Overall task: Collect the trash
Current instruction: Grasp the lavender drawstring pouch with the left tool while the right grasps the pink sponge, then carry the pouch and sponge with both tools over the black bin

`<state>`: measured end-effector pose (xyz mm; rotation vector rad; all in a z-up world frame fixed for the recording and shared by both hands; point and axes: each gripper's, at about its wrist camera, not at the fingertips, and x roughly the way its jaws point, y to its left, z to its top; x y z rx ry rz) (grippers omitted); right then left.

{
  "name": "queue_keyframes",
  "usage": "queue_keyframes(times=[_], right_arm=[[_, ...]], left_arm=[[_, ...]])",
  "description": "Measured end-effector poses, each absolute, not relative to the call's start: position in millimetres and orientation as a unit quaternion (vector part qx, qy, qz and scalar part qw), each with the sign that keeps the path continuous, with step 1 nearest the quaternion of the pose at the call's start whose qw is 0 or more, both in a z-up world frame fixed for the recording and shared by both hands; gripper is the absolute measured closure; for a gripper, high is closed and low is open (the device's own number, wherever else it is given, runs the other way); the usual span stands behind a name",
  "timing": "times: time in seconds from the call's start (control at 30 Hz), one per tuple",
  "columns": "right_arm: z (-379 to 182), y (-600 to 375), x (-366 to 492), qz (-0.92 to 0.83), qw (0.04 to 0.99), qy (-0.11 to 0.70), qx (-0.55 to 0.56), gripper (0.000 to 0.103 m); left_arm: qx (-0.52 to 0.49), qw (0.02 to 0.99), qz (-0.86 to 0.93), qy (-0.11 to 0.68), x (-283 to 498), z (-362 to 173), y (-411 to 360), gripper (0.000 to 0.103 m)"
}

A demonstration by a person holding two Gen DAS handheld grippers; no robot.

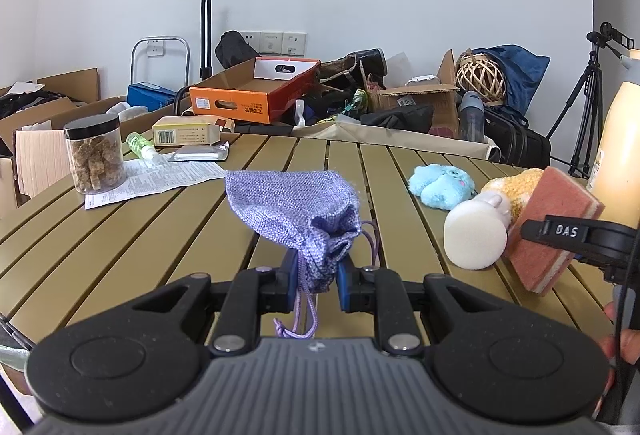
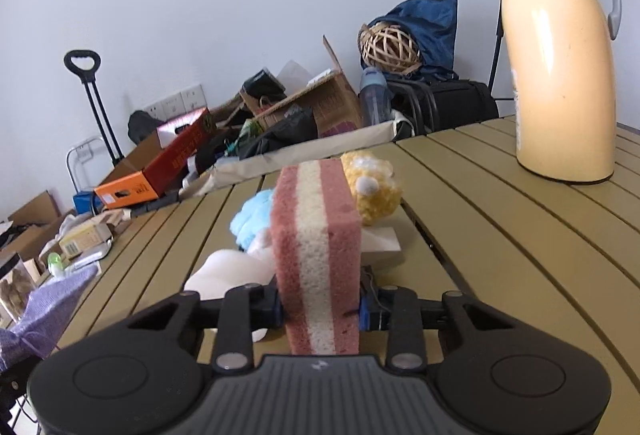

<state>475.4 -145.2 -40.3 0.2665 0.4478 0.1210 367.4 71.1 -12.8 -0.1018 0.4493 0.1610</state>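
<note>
While the left gripper (image 1: 314, 281) pinched the gathered neck of a lilac woven drawstring pouch (image 1: 292, 211), whose cords hung below the pads, the right gripper (image 2: 322, 309) was clamped on a pink sponge (image 2: 318, 255) with a cream layer through its middle. The sponge stood on edge between the blue pads, its flat pink faces pressed from both sides, above the olive slatted table (image 2: 500, 255). In the left wrist view the sponge tilted at the table's right side, and the black finger across it bore the white letters "DAS". A white foam pad (image 1: 476, 239) lay just beside the sponge, with a blue plush toy (image 1: 440, 185) and a yellow plush toy (image 1: 516, 183) behind. A cream thermos jug (image 2: 560, 67) stood further right. Print on the paper sheet (image 1: 160, 179) was too small to read.
</note>
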Motion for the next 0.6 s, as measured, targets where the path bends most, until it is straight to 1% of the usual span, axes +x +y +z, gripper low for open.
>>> queue_keyframes(times=[0.23, 0.6], right_arm=[[-32, -156, 462, 0.079, 0.967, 0.200, 0.140, 0.072], [-7, -173, 414, 0.103, 0.974, 0.171, 0.110, 0.072]], left_arm=[[-0.055, 0.972, 0.078, 0.215, 364, -8, 71, 0.084], [-0.060, 0.977, 0.052, 0.200, 342, 5, 54, 0.084]])
